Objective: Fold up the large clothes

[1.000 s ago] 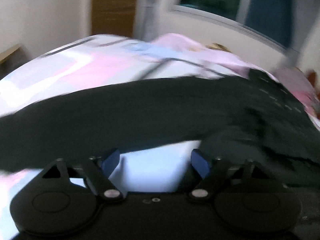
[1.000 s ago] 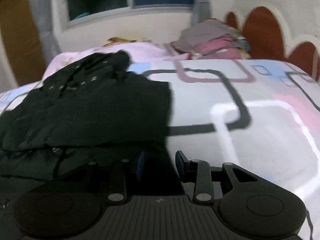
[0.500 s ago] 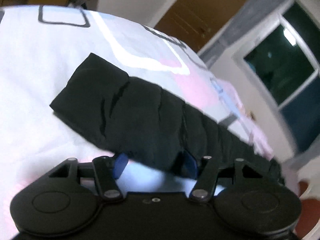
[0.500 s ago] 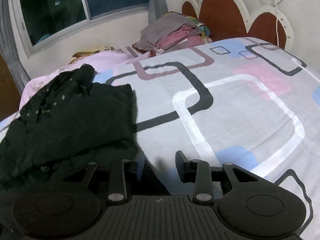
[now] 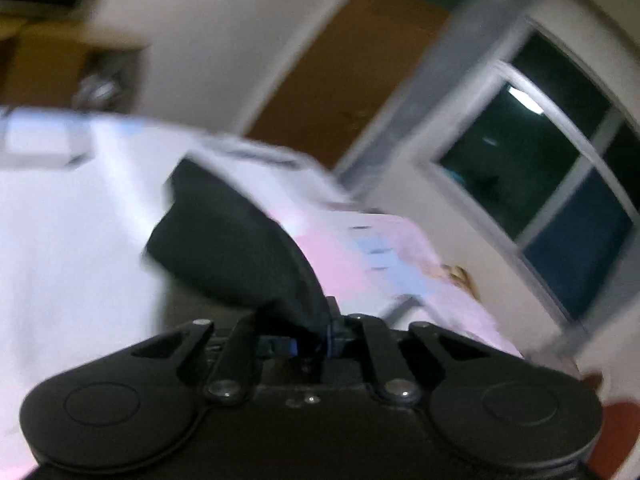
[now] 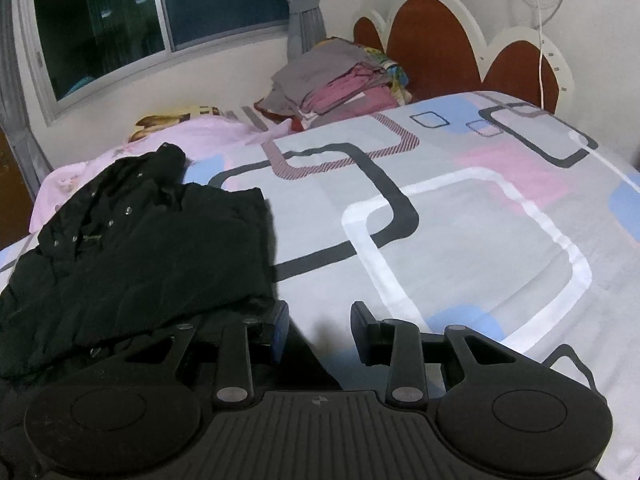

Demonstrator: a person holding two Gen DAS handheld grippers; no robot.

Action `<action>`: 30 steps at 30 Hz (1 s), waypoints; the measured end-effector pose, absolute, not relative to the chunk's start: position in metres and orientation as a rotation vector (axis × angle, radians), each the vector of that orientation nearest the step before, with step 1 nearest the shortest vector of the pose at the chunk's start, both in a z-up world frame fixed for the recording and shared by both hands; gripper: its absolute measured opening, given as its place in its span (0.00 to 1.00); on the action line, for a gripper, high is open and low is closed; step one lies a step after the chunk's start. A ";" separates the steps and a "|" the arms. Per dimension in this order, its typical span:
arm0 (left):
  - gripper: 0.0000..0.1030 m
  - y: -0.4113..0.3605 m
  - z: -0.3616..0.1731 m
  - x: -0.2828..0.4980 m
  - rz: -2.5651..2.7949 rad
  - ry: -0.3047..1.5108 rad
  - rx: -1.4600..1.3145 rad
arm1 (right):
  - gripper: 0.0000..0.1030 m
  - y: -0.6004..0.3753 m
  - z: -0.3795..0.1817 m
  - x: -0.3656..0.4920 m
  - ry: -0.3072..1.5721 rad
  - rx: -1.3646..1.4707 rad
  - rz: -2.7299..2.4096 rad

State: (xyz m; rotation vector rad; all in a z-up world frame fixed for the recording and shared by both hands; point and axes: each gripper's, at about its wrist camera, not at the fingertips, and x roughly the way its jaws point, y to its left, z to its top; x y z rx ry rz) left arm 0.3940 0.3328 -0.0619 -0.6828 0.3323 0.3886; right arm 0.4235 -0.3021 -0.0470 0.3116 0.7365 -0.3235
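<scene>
- In the left wrist view, over the bed, the left claw has just been closing and now stands pinched shut on a fold of the black garment; the cloth bunches between the blue pads and trails away toward the far edge of the bed.
- The picture is blurred, so which part of the garment this is, sleeve or hem, I cannot tell for sure.
- The cloth sags and drapes from the pinch, so I judge it soft, limp and fairly light; it looks thick enough not to slip out of a firm pinch.
- In the right wrist view, near the bed's left side, the black garment lies in a rumpled heap, with small studs or buttons showing on its upper part.
- The right claw stands partly open with nothing between its pads; its left pad sits just over the garment's near edge, its right pad over bare sheet.
- A good hold for it, I judge, is the straight edge beside it, taken at a seam or corner so that one layer lifts and not the whole heap.
- A pile of folded clothes sits at the far corner by the headboard, well apart.
</scene>
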 end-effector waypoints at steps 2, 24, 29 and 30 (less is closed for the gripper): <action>0.11 0.307 -0.041 0.423 0.289 0.332 -0.624 | 0.33 -0.302 -0.046 0.428 0.730 0.306 -0.317; 0.11 -0.081 -0.086 0.553 -0.343 0.738 -0.033 | 0.33 -0.372 -0.067 0.469 0.713 0.469 -0.224; 0.38 -0.129 -0.098 0.555 -0.460 0.763 -0.003 | 0.34 -0.389 -0.069 0.463 0.705 0.505 -0.232; 0.50 -0.134 -0.097 0.551 -0.490 0.763 -0.017 | 0.34 -0.390 -0.069 0.463 0.701 0.508 -0.232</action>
